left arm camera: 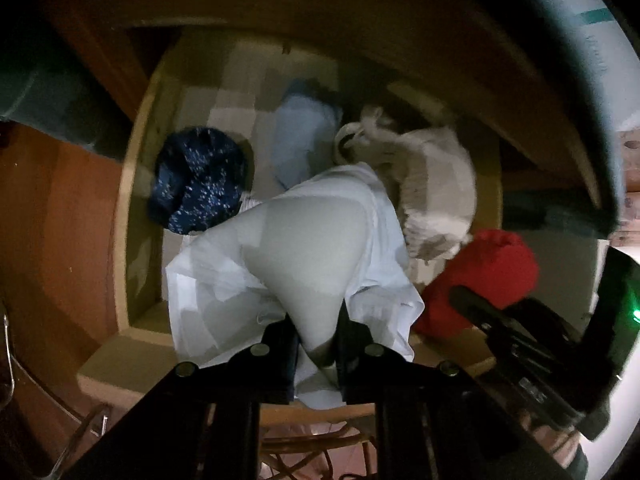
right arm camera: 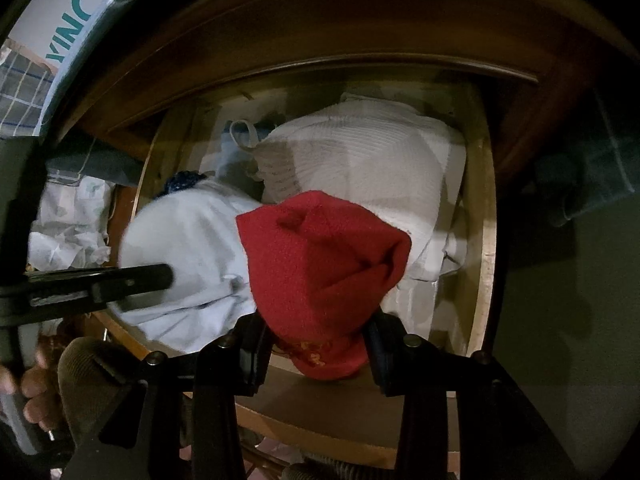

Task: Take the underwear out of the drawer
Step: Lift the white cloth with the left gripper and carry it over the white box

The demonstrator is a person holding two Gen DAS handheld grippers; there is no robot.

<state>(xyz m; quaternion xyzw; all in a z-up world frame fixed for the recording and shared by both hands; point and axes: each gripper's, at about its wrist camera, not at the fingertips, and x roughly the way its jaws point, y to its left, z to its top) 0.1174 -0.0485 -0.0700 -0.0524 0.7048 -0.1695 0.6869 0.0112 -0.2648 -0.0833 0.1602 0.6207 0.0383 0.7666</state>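
In the left wrist view my left gripper (left arm camera: 316, 344) is shut on a pale white-blue piece of underwear (left arm camera: 304, 248), which hangs bunched from the pads above the open wooden drawer (left arm camera: 132, 208). The right wrist view shows my right gripper (right arm camera: 320, 344) shut on a red knitted piece of underwear (right arm camera: 320, 264), held over the drawer's (right arm camera: 486, 240) front part. The same red piece (left arm camera: 484, 272) and the right gripper's body appear at the right of the left view. The pale piece (right arm camera: 188, 240) and the left gripper's finger (right arm camera: 132, 276) show at the left of the right view.
Inside the drawer lie a dark blue speckled garment (left arm camera: 200, 176), a light blue garment (left arm camera: 300, 136) and a cream ribbed garment (left arm camera: 436, 184), seen again as the cream ribbed garment (right arm camera: 360, 164). Crumpled white cloth (right arm camera: 68, 224) lies outside the drawer's left side. A hand (right arm camera: 36, 396) grips the left tool.
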